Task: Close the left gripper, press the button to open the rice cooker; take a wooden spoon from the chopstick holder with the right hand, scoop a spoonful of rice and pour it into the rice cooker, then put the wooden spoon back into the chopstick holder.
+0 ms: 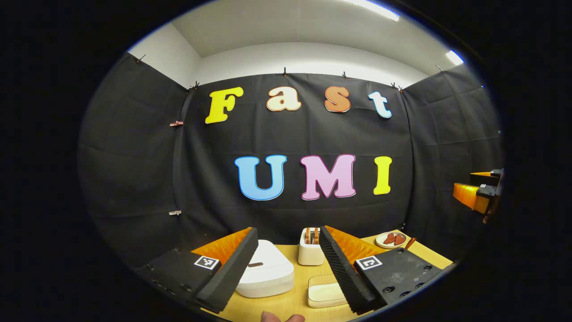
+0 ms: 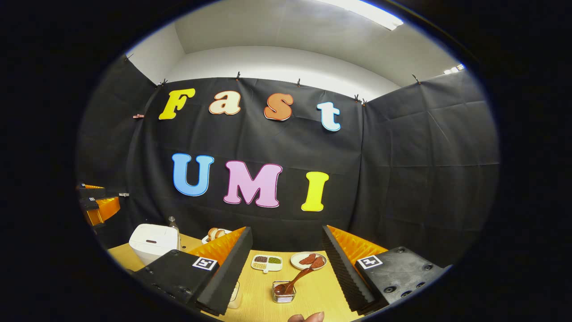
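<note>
So both tongs gape; rice cooker (image 1: 264, 270) sits just ahead, lower-left between left tongs (image 1: 286, 273), nearer than right tongs (image 2: 286, 273).

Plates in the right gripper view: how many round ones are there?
2: a plate of red slices beyond the wooden spoon, a plate of bread beside the rice cooker. The fingers may hide more.

A light wooden table (image 2: 313, 293) is seen carrying a white rice cooker (image 1: 266, 275), a white holder (image 1: 310, 250), a shallow white dish (image 1: 324, 293), a plate (image 2: 308, 260), a divided tray (image 2: 267, 262) and a small clear container (image 2: 283, 291) with a spoon (image 2: 297, 278) resting in it.
</note>
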